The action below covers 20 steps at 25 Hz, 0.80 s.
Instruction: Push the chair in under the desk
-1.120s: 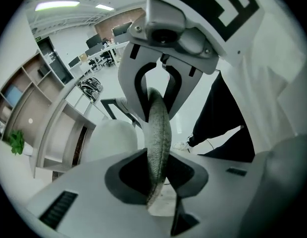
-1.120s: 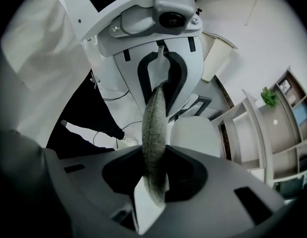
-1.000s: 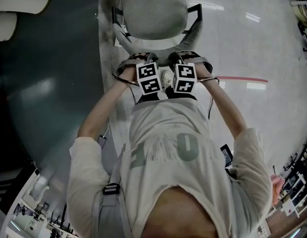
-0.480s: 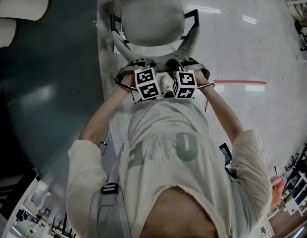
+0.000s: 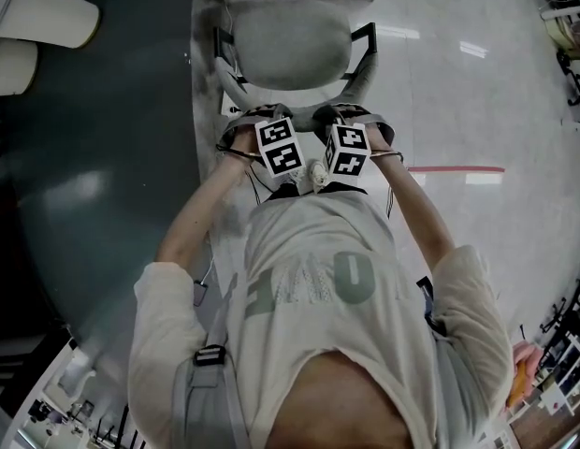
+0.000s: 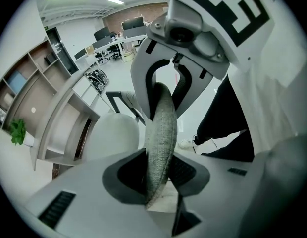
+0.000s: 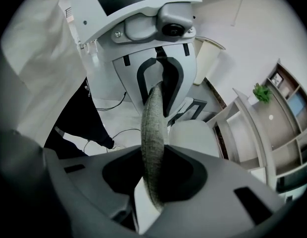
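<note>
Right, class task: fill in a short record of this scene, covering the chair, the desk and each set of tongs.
chair: grey, padded, facing away from the person
desk: just beyond the chair
left tongs: pressing the chair back at its top edge, though just been opening
right tongs: closed on the same edge
floor: pale and glossy, red line to the right

Bright o/head light, floor [image 5: 477, 52] glare, fisheye edges
</note>
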Each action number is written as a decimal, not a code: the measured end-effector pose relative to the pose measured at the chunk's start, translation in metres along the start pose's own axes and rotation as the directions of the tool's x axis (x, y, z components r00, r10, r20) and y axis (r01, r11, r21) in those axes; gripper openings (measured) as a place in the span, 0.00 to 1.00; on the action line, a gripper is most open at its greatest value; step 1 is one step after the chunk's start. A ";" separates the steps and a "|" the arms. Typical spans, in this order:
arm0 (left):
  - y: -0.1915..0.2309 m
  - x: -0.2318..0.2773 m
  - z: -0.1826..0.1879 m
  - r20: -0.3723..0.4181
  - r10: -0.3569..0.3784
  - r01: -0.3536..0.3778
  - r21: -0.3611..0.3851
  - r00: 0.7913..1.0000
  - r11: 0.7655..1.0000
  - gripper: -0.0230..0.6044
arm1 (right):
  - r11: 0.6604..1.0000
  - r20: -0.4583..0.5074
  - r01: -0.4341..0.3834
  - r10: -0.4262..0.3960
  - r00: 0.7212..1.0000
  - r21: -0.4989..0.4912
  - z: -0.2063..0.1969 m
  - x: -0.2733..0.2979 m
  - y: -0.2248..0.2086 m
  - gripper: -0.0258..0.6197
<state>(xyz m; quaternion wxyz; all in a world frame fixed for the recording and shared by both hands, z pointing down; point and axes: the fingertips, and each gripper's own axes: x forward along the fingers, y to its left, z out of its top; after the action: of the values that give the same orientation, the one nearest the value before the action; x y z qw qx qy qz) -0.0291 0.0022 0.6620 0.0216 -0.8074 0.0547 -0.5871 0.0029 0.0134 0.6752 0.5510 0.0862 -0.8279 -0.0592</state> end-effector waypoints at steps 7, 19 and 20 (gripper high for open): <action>0.050 0.005 -0.009 0.025 -0.001 0.000 0.007 1.000 1.000 0.24 | 1.000 -0.005 0.003 -0.003 1.000 0.026 0.008 0.017 -0.047 0.20; 0.132 0.015 -0.007 0.028 -0.043 0.043 0.013 0.999 0.999 0.25 | 1.000 0.017 -0.025 0.025 1.000 0.009 0.009 0.032 -0.129 0.20; 0.140 0.015 -0.007 0.023 -0.046 0.046 0.013 0.999 0.999 0.25 | 0.999 0.028 -0.032 0.031 0.999 0.006 0.010 0.034 -0.138 0.20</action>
<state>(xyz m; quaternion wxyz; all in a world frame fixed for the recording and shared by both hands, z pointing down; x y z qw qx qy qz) -0.0395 -0.1385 0.6647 0.0135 -0.8151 0.0322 -0.5783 -0.0085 -0.1283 0.6758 0.5401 0.0742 -0.8369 -0.0488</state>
